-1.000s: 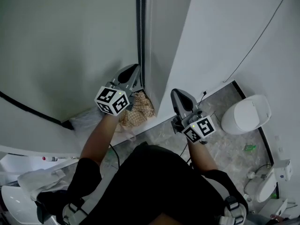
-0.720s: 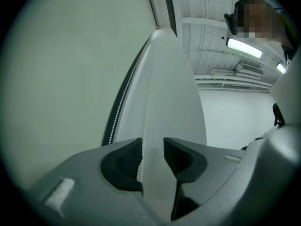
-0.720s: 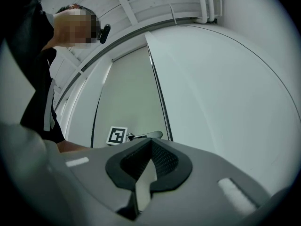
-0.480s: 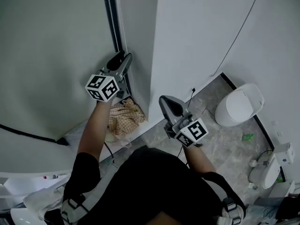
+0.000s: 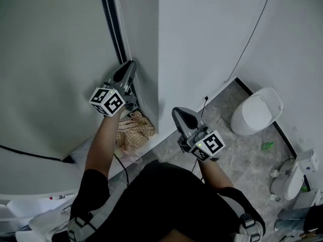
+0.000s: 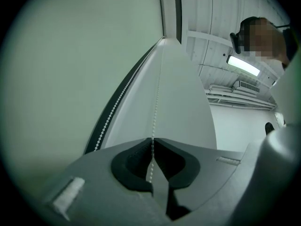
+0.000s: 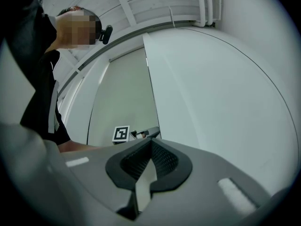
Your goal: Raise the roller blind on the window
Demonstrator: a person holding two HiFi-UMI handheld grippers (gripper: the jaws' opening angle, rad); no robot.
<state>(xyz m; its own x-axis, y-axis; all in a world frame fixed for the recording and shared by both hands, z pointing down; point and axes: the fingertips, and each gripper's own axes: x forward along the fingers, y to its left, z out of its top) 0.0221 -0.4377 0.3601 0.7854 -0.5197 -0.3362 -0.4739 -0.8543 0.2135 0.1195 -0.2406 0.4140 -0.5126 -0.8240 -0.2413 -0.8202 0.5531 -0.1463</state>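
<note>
The pale grey-green fabric roller blind point(image 5: 50, 59) hangs down over the window and fills the left of the head view. Its thin white beaded pull chain point(image 6: 158, 88) runs along the blind's right edge, beside a dark vertical strip point(image 5: 110, 19) of the window frame, where the recess meets the plain white wall point(image 5: 202, 34).

The left gripper point(image 5: 128, 67) is raised to that edge. Its jaws have just been closing, and the pads now pinch one strand of the chain between them. A second strand lies along the dark strip, clear of the jaws. The right gripper point(image 5: 179, 114) sits lower, near the wall's corner, with its jaws pressed together on nothing.

The chain is probably light, limp and smooth, so it may slide through the pads unless a bead catches. It seems best to take hold high on the strand and pull straight down along its line, hand over hand. The blind itself looks soft and light. A sideways jerk might drag the chain off its wheel, and I cannot tell which strand raises the blind.
</note>
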